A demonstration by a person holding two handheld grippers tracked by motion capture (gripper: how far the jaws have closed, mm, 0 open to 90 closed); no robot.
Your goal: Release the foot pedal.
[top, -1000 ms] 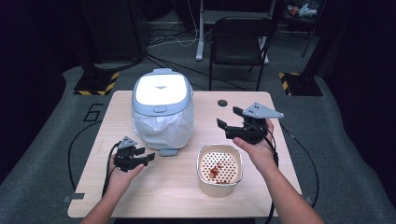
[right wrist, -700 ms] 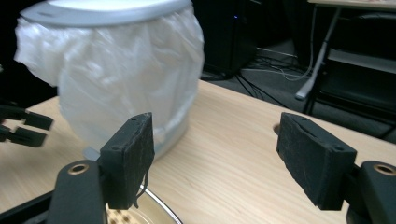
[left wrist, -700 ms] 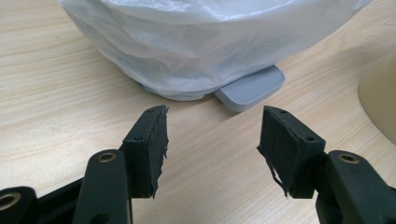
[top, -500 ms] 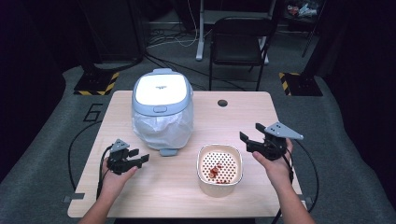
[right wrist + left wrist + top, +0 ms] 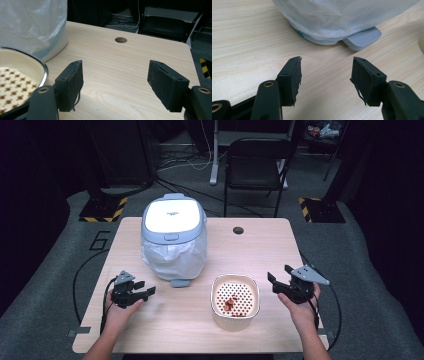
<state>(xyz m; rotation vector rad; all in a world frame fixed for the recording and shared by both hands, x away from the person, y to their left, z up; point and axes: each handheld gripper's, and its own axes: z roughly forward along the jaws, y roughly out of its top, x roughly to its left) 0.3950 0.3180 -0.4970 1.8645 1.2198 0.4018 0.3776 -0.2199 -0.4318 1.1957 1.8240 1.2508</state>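
Black left gripper point(image 5: 145, 292) and right gripper point(image 5: 276, 281) — frayed pads, brass-ringed screws, grey plates, trailing cables.

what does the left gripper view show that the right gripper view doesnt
Left gripper view: the bin's grey foot pedal sticking out from under the bag, seen between the open jaws of the left hand-held gripper.

Right gripper view: the perforated cream bowl, the table's round cable hole and a black chair beyond the far edge, past the open right hand-held gripper.

Both: the bin's white plastic bag and the wooden table.
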